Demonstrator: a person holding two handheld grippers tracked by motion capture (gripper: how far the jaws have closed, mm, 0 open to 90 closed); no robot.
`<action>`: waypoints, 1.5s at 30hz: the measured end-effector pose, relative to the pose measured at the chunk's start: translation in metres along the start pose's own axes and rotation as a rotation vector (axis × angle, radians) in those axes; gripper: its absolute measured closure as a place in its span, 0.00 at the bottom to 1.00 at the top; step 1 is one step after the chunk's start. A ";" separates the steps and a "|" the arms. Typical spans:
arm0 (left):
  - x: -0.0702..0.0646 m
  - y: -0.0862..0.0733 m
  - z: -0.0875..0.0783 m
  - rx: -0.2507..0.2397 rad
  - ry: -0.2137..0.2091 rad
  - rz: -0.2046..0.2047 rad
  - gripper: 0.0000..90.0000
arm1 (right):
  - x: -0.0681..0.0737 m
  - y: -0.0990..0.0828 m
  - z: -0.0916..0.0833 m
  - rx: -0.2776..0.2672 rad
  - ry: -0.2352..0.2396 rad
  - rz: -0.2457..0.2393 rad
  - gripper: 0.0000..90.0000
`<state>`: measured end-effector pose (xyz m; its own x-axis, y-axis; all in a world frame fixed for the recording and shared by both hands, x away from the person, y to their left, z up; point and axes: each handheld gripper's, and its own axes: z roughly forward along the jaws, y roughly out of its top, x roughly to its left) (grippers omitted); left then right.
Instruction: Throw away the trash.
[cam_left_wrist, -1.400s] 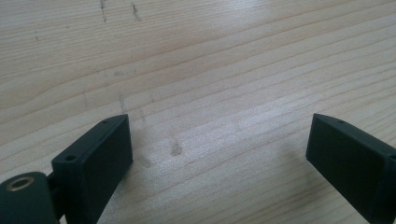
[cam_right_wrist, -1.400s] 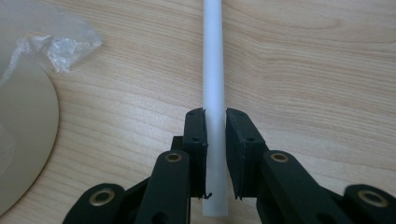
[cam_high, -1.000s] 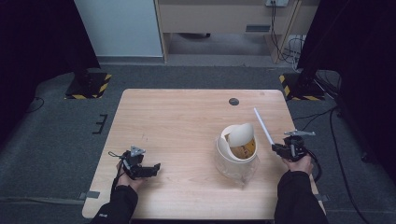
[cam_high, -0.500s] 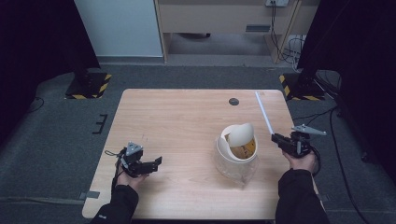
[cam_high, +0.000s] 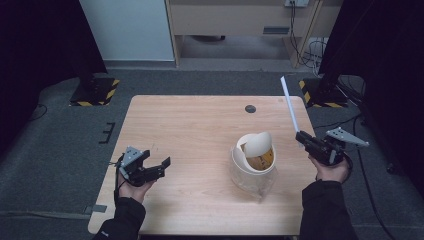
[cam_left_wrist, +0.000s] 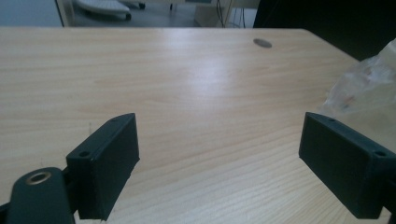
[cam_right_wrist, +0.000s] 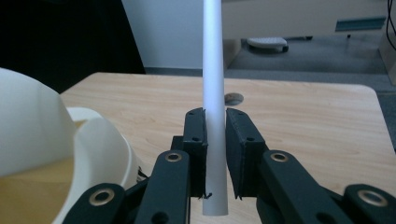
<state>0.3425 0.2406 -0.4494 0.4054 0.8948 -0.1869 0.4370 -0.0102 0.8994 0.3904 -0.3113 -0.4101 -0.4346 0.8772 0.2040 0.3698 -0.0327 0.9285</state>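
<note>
Item: long white paper-wrapped straw (cam_right_wrist: 214, 93), thin and straight. Clamped near its lower end between the two black jaws of the right gripper (cam_right_wrist: 215, 154), which press on it from both sides; a short stub sticks out below the pads. In the high view the straw (cam_high: 290, 102) rises from the right gripper (cam_high: 306, 141) at the table's right edge, leaning up and away toward the far side, clear of the tabletop.

Item: right gripper, held in the person's right hand (cam_high: 330, 169), with a grey three-cornered plate (cam_high: 346, 137) on top (it juts out past the table's edge).

Item: white paper cup with yellow print (cam_high: 256, 155), standing on the table just left of the right gripper, its pale lid flap turned up; it sits in crumpled clear plastic wrapping (cam_high: 252, 180). In the right gripper view the cup's white rim (cam_right_wrist: 98, 144) is close at the left, apart from the straw.

Item: left gripper (cam_high: 152, 169), in the left hand (cam_high: 132, 187) above the near left part of the table, well apart from the cup. Its jaws stand wide apart with nothing between them; bare wood shows in the gap.

Item: light wooden table (cam_high: 190, 130), with a small dark round disc (cam_high: 250, 108) near its far edge.
</note>
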 end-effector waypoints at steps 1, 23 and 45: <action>0.000 0.000 0.000 0.000 0.000 0.000 0.13 | 0.001 0.002 -0.002 -0.007 0.008 -0.007 0.88; -0.023 0.044 -0.035 -0.185 -0.091 -0.005 0.14 | 0.050 0.042 -0.023 -0.153 0.199 -0.112 0.88; -0.055 0.089 -0.046 -0.301 -0.212 0.012 0.15 | 0.100 0.046 -0.018 -0.147 0.396 -0.172 0.88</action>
<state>0.3218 0.2111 -0.3406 0.5800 0.7828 -0.2253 0.1882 0.1404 0.9721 0.3492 -0.2332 -0.3414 -0.7707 0.6260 0.1190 0.1563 0.0047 0.9877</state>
